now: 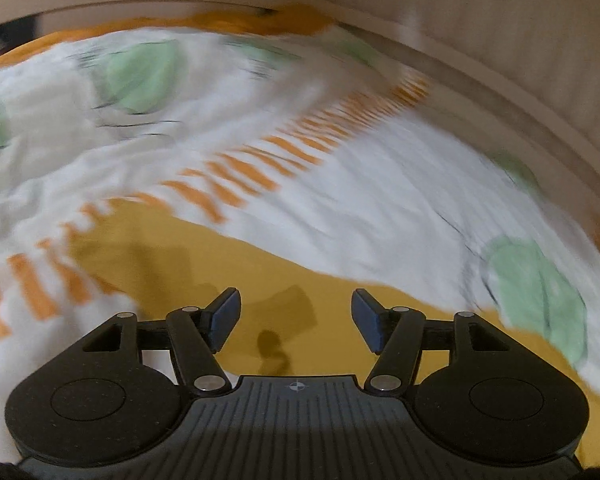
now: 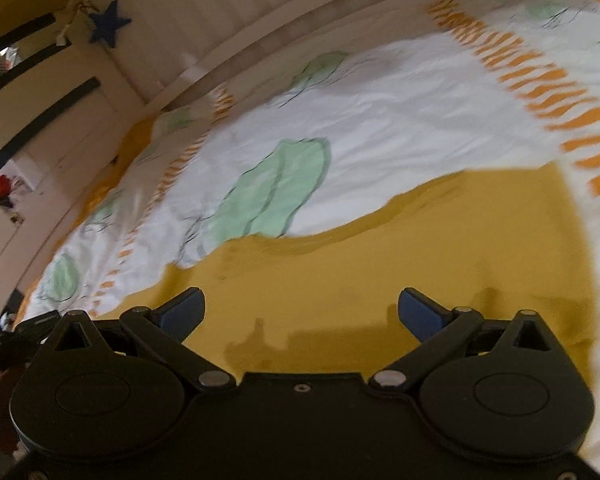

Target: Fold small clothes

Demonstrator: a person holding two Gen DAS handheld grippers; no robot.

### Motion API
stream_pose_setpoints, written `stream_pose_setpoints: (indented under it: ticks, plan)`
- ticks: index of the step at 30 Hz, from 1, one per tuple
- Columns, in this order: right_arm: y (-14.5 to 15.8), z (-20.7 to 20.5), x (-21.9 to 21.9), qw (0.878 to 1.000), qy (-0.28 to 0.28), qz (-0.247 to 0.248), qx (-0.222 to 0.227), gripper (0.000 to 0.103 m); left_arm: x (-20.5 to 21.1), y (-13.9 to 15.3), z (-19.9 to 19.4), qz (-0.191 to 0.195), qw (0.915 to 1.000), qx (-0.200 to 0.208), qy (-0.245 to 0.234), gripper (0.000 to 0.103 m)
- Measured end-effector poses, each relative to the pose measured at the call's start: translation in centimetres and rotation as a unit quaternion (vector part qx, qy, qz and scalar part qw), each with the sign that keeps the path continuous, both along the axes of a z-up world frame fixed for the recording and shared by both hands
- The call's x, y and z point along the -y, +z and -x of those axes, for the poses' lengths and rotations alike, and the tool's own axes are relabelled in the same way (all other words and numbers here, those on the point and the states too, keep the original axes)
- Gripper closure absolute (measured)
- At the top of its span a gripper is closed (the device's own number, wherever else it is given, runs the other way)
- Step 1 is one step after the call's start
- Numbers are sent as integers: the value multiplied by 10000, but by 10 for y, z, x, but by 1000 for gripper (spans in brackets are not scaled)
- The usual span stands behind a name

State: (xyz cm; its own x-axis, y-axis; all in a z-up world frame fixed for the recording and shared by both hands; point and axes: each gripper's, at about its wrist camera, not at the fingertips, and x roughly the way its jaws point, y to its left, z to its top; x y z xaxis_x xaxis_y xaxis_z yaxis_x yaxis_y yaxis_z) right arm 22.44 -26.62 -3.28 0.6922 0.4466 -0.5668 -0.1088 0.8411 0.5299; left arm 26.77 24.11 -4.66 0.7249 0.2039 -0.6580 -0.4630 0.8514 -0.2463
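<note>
A bed spread with a white cover (image 1: 360, 208), printed with pale green shapes and rows of orange dashes, fills both views, and a mustard-yellow cloth (image 1: 284, 280) lies flat on top of it. A pale rail (image 1: 500, 92) curves behind the bed.

From the left wrist we look down at a slant across the bedding, the picture smeared by motion. The left gripper (image 1: 296, 320) hangs over the yellow cloth with its blue-padded fingers (image 1: 224, 316) spread apart and nothing between them; its shadow falls on the cloth just ahead. The cloth's far edge runs diagonally against the white cover, and a band of orange dashes (image 1: 260, 168) crosses the cover beyond it. (Whether the pads touch the fabric we cannot tell.)

From the right wrist we see more of the same yellow cloth (image 2: 420, 264), which takes up the whole near half of the picture, its wavy far edge against a large green shape (image 2: 276, 188). The right gripper (image 2: 302, 314) also points downward over it, fingers (image 2: 184, 312) splayed wider than the left pair and empty.

Only this view shows the room: a pale ribbed wall (image 2: 236, 12), a dark blue star (image 2: 110, 24) hanging by a knotted cord, white cupboard doors with black bar handles (image 2: 40, 124), and something red (image 2: 0, 188) at the far left. A black object (image 2: 28, 330) juts in beside the gripper; we cannot identify it.
</note>
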Motion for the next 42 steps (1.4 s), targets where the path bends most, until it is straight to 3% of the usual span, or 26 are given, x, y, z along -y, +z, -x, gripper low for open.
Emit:
stream_pose_setpoints:
  ticks: [3, 8, 11, 16, 29, 31, 33, 35, 42]
  plan:
    - [-2, 7, -23, 9998, 160, -27, 108, 1, -35, -6, 8, 219, 9977, 59, 639, 43]
    - [-9, 17, -54, 9991, 334, 32, 271, 0, -87, -12, 26, 698, 9842, 193, 1614, 43]
    - [-11, 21, -65, 9983, 476, -33, 326, 0, -106, -19, 34, 822, 9787, 140, 1877, 43]
    - [-16, 28, -77, 9967, 713, 55, 386, 0, -124, -34, 40, 1288, 9708, 224, 2013, 42]
    - [-25, 28, -80, 9975, 693, 87, 111, 0, -115, -42, 16, 1094, 9831, 325, 1431, 39]
    - [-24, 28, -80, 9975, 685, 111, 133, 0, -113, -42, 16, 1098, 9837, 391, 1371, 42]
    - [-24, 29, -80, 9974, 694, 133, 148, 0, -112, -42, 15, 1175, 9832, 455, 1319, 77]
    - [-24, 28, -80, 9974, 691, 148, 132, 0, -110, -42, 14, 1255, 9821, 418, 1342, 90]
    - [-25, 24, -76, 9979, 616, 212, 47, 0, -81, -8, 11, 1153, 9831, 901, 1097, 93]
